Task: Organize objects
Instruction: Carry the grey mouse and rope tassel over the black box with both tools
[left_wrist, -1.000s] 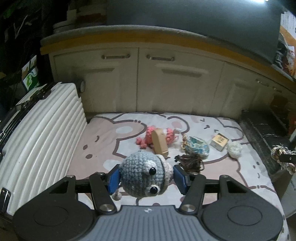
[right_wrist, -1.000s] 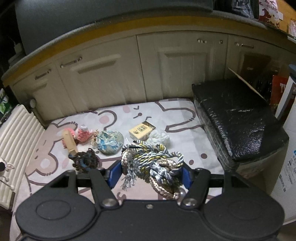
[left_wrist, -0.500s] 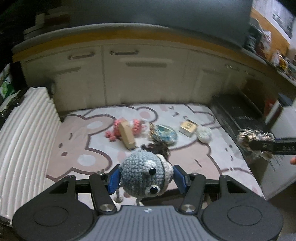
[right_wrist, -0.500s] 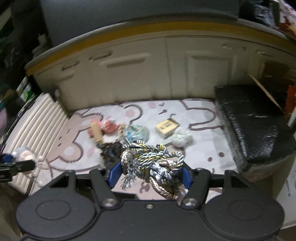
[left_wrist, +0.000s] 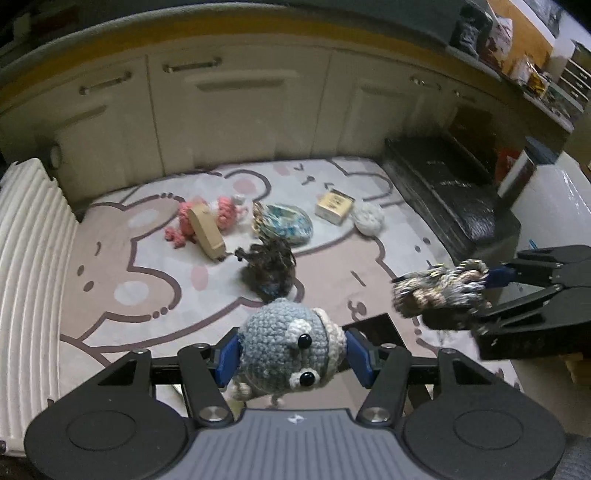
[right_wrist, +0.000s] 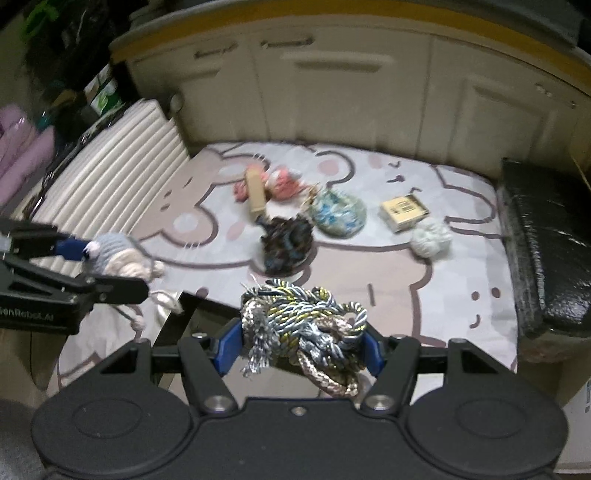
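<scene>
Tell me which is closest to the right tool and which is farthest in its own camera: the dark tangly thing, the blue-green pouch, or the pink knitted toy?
1. Dark tangly bundle, just ahead of the right tool, mid-mat.
2. Blue-green pouch, behind it, slightly right.
3. Pink knitted toy, farthest, toward the cabinets.

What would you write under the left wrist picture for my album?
Left hand-held gripper clutching a grey crochet toy above the bear mat, right hand-held gripper holding a rope bundle.

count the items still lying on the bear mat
6: pink crochet toy with a tan box across it, blue-green pouch, dark tangled bundle in front, small yellow box, white yarn ball at right. Others may be hidden.
</scene>
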